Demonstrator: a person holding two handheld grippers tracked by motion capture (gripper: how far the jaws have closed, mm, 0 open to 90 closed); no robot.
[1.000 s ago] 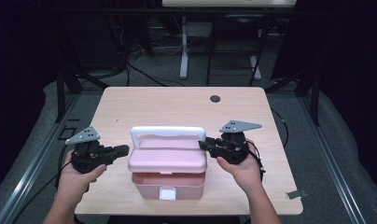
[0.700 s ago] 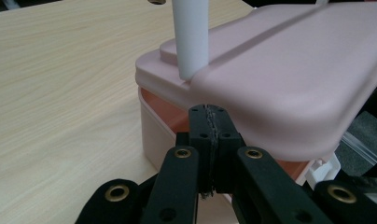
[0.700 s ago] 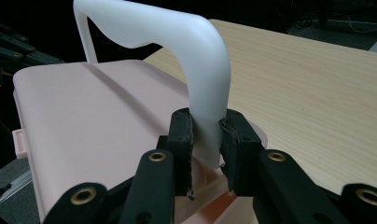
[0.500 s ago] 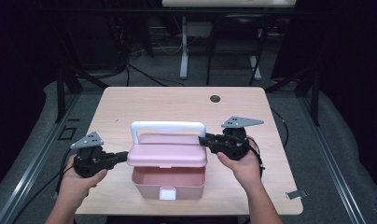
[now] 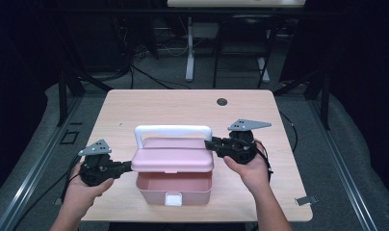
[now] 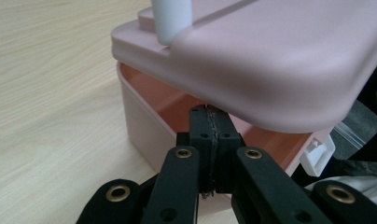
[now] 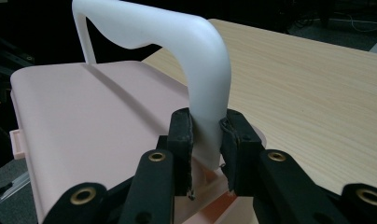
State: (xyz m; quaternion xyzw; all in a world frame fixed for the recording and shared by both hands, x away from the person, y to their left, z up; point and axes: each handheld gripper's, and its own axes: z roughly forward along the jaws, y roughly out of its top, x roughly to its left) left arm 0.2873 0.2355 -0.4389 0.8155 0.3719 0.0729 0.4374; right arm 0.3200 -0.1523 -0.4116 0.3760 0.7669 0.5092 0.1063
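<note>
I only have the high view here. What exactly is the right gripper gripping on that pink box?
Observer: The right gripper is clamped on the white handle, on its upright leg just above the lid.
Operator: And the left one, is it pinching the lid?
Observer: No. The left gripper has its jaws pressed together with nothing between them, and the tips are tucked under the lid's edge.
Operator: Anything inside?
Observer: The strip of the box interior in the left gripper view is bare. The lid hides the rest.
</note>
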